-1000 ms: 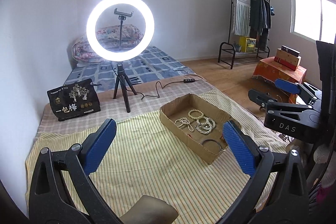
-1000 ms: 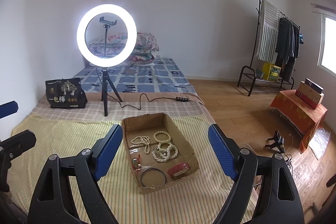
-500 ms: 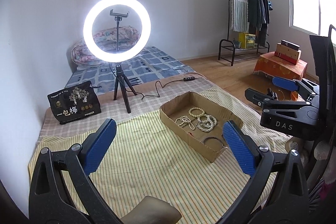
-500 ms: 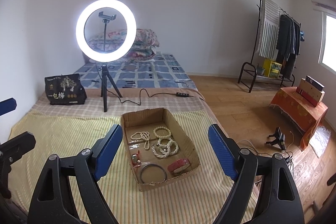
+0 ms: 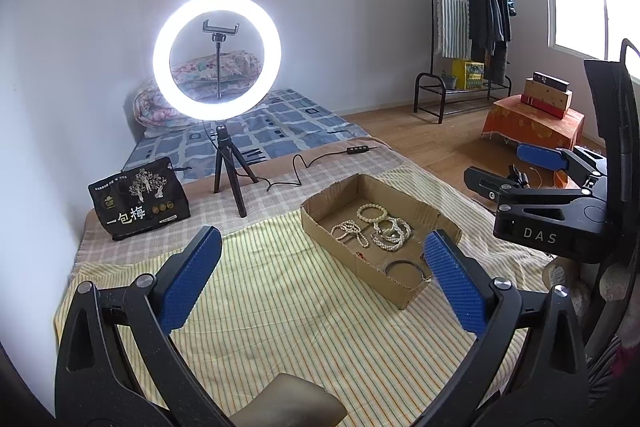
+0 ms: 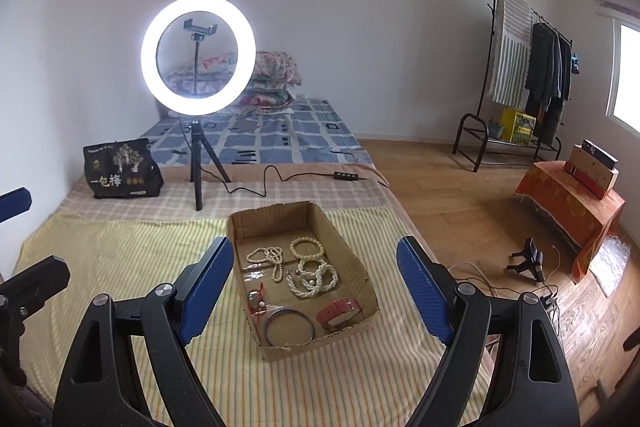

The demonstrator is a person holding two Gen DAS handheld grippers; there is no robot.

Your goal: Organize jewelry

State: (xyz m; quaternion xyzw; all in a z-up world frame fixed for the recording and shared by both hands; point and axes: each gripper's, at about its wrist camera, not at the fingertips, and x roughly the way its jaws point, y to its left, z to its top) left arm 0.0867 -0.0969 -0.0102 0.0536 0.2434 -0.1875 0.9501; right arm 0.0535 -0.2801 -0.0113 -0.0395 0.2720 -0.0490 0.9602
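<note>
We hover both grippers, wide open and empty

Lower centre, tangled pearl strands (image 6: 310,273) in the cardboard box (image 6: 362,285) may snag, lifting together.

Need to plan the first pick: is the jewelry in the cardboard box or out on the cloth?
In. The bead bracelets, metal bangle and pink band all lie inside the cardboard box.

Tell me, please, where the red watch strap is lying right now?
In the right wrist view, the red watch strap lies in the near right corner of the cardboard box, right of the metal bangle and just nearer than the pearl bracelets.
</note>
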